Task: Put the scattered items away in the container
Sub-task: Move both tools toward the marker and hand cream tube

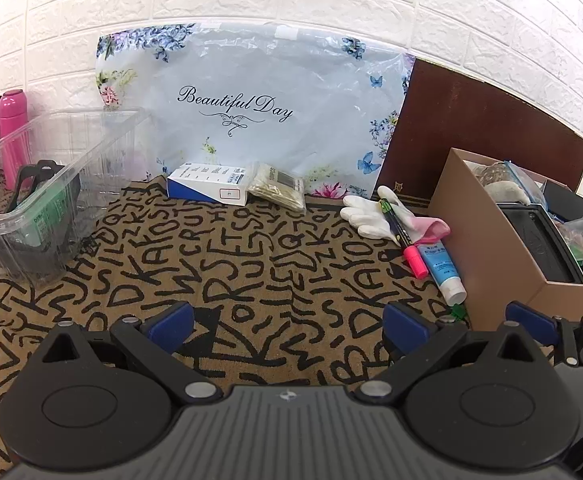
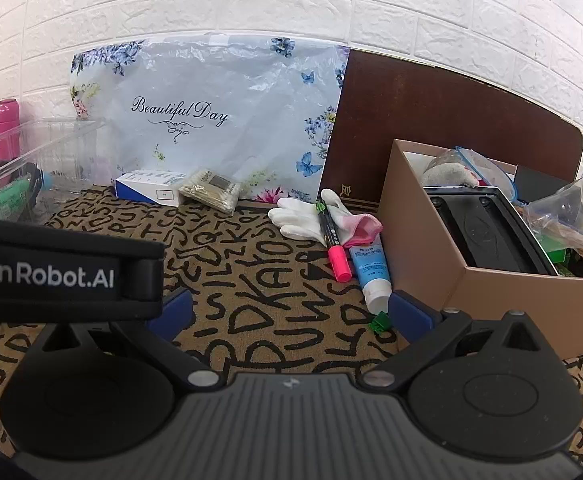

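Observation:
A clear plastic container (image 1: 23, 204) sits at the left and holds dark and green items; it also shows in the right wrist view (image 2: 19, 168). Scattered on the patterned mat: a blue-white box (image 1: 207, 186), a bag of cotton swabs (image 1: 279, 190), a white glove (image 1: 365, 214), a pink-capped marker (image 1: 401, 236), a blue tube (image 1: 443, 272) and a small green clip (image 2: 379, 322). My left gripper (image 1: 287, 324) is open and empty, low over the mat. My right gripper (image 2: 289, 312) is open and empty, near the tube (image 2: 371, 276) and marker (image 2: 333, 242).
A brown cardboard box (image 2: 491, 292) full of mixed items stands at the right. A floral bag (image 1: 251, 112) and a brown board (image 1: 483, 132) lean on the white brick wall. A pink bottle (image 1: 11, 128) stands behind the container. The left gripper's body (image 2: 63, 268) crosses the right wrist view.

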